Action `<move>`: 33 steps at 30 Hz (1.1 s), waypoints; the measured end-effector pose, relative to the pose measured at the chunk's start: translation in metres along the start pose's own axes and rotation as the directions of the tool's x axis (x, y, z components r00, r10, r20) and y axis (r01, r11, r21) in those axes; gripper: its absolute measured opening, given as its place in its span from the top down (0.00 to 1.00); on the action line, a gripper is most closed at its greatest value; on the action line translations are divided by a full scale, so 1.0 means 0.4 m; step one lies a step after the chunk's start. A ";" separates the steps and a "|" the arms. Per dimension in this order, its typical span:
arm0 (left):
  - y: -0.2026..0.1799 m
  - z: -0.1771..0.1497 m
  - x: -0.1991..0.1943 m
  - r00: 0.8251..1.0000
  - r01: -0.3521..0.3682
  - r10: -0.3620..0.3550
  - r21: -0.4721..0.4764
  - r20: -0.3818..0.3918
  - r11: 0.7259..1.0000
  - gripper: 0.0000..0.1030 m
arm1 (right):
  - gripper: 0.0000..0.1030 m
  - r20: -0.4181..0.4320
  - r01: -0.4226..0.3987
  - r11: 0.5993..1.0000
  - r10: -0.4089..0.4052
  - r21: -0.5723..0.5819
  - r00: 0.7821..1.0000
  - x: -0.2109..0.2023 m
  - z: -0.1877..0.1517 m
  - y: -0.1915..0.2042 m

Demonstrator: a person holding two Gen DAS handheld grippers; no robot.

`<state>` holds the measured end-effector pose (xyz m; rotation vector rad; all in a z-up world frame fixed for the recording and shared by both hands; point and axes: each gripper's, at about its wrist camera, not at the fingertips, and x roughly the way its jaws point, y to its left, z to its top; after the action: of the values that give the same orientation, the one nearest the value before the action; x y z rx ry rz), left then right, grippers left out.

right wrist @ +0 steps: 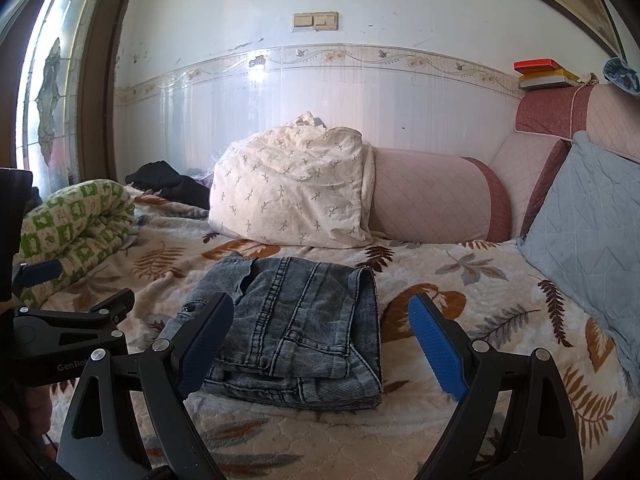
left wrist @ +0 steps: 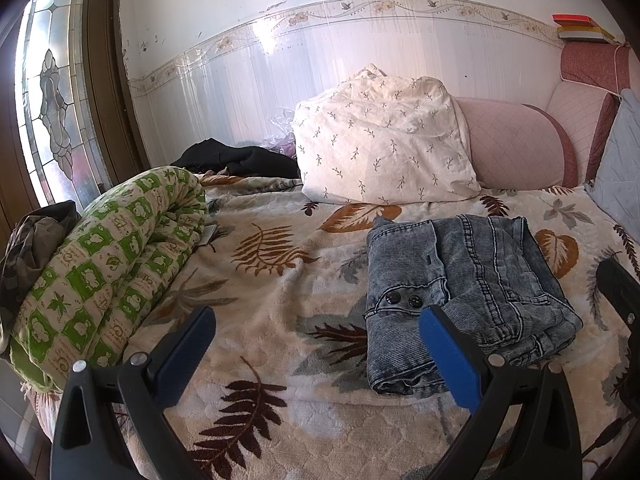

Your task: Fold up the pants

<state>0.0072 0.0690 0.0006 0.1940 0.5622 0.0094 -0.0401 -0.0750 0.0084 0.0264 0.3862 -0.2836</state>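
The grey-blue denim pants [left wrist: 464, 292] lie folded into a compact stack on the leaf-patterned blanket [left wrist: 272, 280]; they also show in the right wrist view [right wrist: 296, 320]. My left gripper [left wrist: 316, 316] is open and empty, above the blanket just left of the pants, its right finger over their near-left corner. My right gripper [right wrist: 320, 312] is open and empty, held over the near side of the pants. The left gripper shows at the left edge of the right wrist view [right wrist: 68, 320].
A rolled green-and-white quilt [left wrist: 108, 264] lies at the left. A white leaf-print pillow [left wrist: 384, 144] and pink bolster [left wrist: 516, 148] stand at the back by the wall. Dark clothes [left wrist: 240, 160] lie behind the quilt. A blue-grey cushion [right wrist: 588, 232] leans at the right.
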 end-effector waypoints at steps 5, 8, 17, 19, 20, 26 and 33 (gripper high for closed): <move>0.000 0.000 -0.001 1.000 -0.003 0.003 -0.001 0.000 1.000 0.00 | 0.13 0.000 -0.002 1.000 0.002 -0.001 1.000 0.000 0.000 -0.001; 0.000 0.000 -0.001 1.000 -0.002 0.002 -0.002 -0.001 1.000 0.00 | 0.13 -0.001 -0.001 1.000 0.001 -0.001 1.000 0.000 0.000 0.000; -0.001 0.000 -0.002 1.000 -0.001 0.001 -0.001 0.000 1.000 0.00 | 0.13 0.000 -0.005 1.000 0.005 -0.007 1.000 -0.001 -0.002 0.001; 0.000 0.000 -0.002 1.000 -0.003 0.003 -0.003 0.001 1.000 0.00 | 0.13 0.000 -0.005 1.000 0.006 -0.007 1.000 -0.002 -0.003 0.001; 0.001 0.000 -0.001 1.000 -0.002 0.002 -0.005 0.000 1.000 0.00 | 0.13 0.000 -0.005 1.000 0.005 -0.008 1.000 -0.002 -0.002 0.001; 0.001 0.001 -0.002 1.000 -0.003 0.003 -0.005 0.000 1.000 0.00 | 0.13 0.000 -0.005 1.000 0.005 -0.008 1.000 -0.002 -0.003 0.001; 0.001 0.001 -0.003 1.000 -0.008 0.008 -0.005 0.000 1.000 0.00 | 0.13 -0.002 -0.008 1.000 0.008 -0.008 1.000 -0.001 -0.002 0.002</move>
<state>0.0063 0.0692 0.0015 0.1909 0.5608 0.0184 -0.0406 -0.0741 0.0076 0.0206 0.3889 -0.2739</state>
